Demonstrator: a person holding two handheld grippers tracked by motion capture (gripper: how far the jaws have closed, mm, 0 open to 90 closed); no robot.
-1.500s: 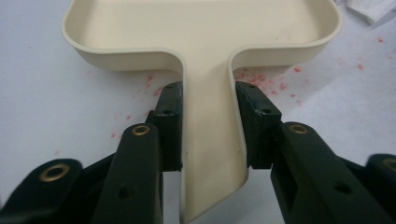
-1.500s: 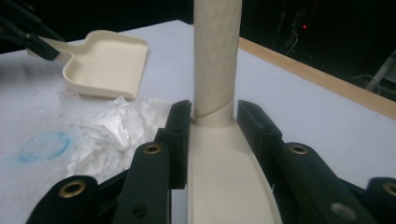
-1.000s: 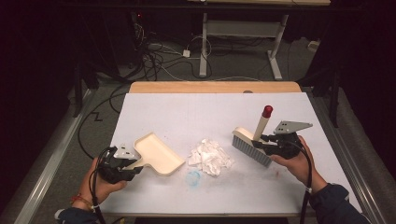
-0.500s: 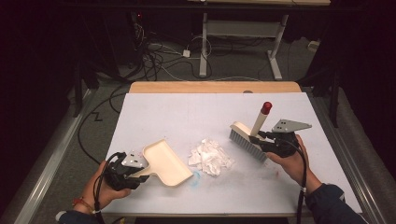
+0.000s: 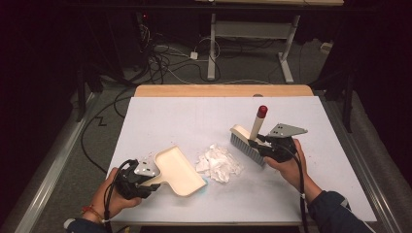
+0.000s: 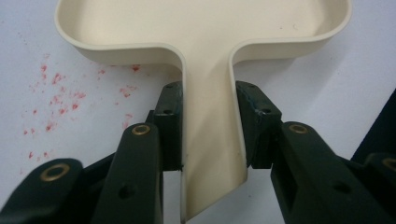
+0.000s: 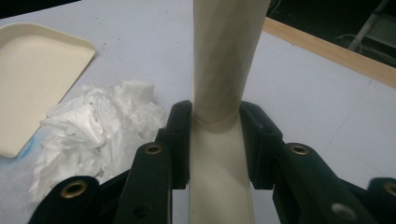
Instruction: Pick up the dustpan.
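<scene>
- The cream dustpan (image 5: 179,171) is being clamped by its handle in the left gripper (image 5: 145,178), just left of the crumpled tissue (image 5: 219,163) on the worktop (image 5: 194,116).
- The brush (image 5: 248,141) is being gripped by its handle in the right gripper (image 5: 260,145), just right of the tissue.

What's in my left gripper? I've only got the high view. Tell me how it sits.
Observer: The left gripper is shut on the dustpan, both jaws pressed against its narrow handle.
Operator: Report the right one.
Observer: The right gripper is shut on the brush, clamped just below a seam in its cream handle.
Operator: Check the table by the dustpan.
Observer: Red specks dot the white table beside its handle.
</scene>
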